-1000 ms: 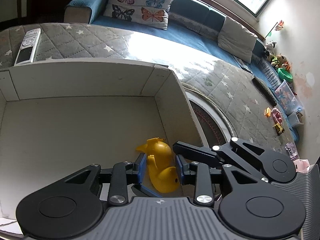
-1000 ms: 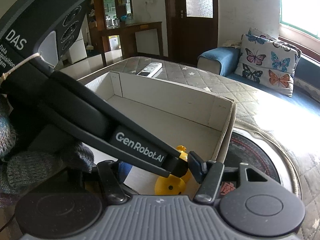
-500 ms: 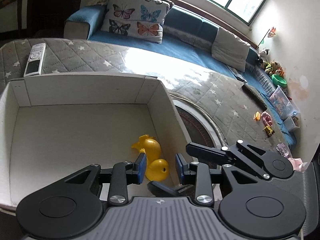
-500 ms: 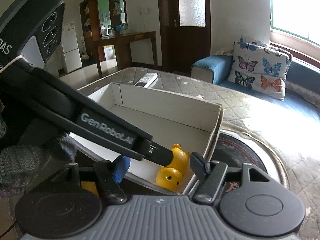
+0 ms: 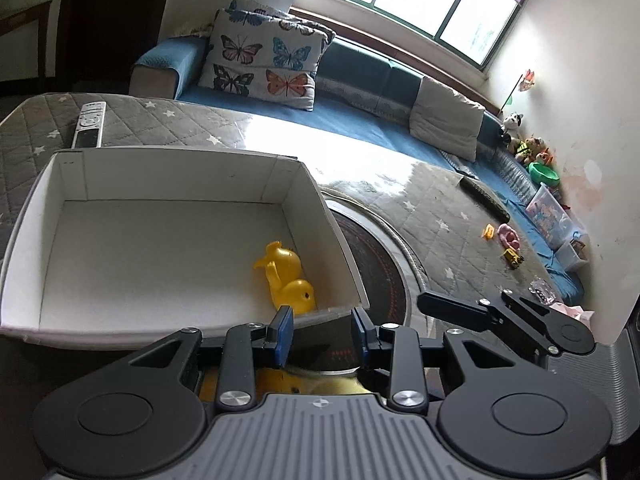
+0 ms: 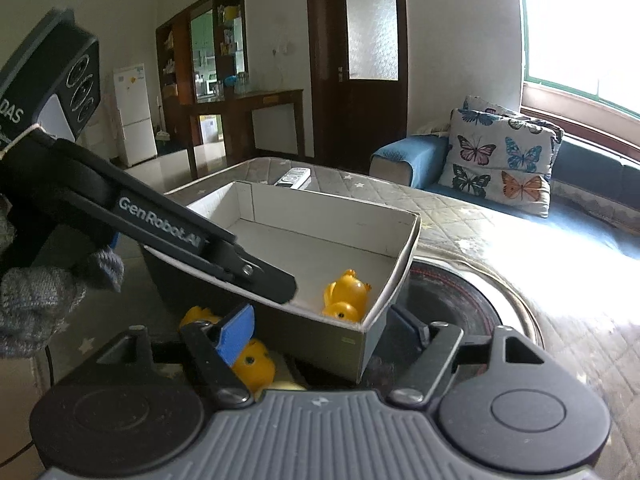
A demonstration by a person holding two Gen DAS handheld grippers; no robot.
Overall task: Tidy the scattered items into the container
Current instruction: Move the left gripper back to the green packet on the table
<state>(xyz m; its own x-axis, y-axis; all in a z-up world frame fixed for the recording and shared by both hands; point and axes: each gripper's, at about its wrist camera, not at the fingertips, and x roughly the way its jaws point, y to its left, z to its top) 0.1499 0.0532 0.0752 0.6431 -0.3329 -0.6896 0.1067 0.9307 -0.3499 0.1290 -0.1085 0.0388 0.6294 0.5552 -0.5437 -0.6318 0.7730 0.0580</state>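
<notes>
Looking along the left gripper [image 5: 320, 334], its fingers stand partly apart with nothing between them, hovering just short of the near wall of the white box [image 5: 316, 184]; beyond the fingertips one yellow duck [image 5: 286, 278] lies tipped over inside, near the right-hand wall, long axis running away from the fingers, head nearest them. From the right wrist, the right gripper [image 6: 320, 330] has its fingers opening, empty, straddling the box's near corner; a second yellow duck [image 6: 250, 364], partly hidden and seemingly on its side, lies outside on the worktop just under the left finger. One item is stowed, at least one is left.
</notes>
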